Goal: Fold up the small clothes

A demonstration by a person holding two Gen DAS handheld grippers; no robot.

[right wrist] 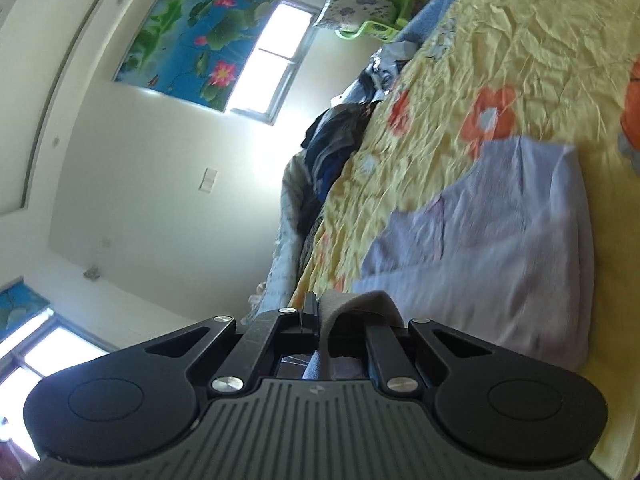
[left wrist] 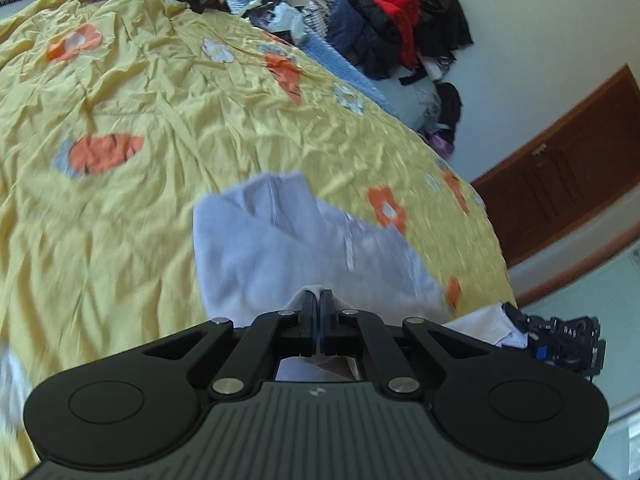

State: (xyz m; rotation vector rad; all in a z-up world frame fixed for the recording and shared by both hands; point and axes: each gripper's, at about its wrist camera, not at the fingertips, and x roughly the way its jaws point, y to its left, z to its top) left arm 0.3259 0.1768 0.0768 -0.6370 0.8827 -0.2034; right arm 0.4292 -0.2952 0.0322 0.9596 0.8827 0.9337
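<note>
A small pale lavender garment (left wrist: pixel 288 248) lies on the yellow flowered bedsheet (left wrist: pixel 132 92), its near edge lifted. My left gripper (left wrist: pixel 316 298) is shut on that near edge, with cloth pinched between the fingers. In the right wrist view the same garment (right wrist: pixel 492 248) stretches across the sheet (right wrist: pixel 500 48). My right gripper (right wrist: pixel 320 308) is shut on another part of its edge, and the cloth drapes over the right finger and hides it. The right gripper also shows in the left wrist view (left wrist: pixel 560 336) at the bed's right edge.
Piles of dark, red and blue clothes (left wrist: pixel 384 28) lie along the bed's far edge. A brown door (left wrist: pixel 568 168) is at the right. In the right wrist view there is a window (right wrist: pixel 276 60), a lotus picture (right wrist: pixel 192 28) and a green basket (right wrist: pixel 380 20).
</note>
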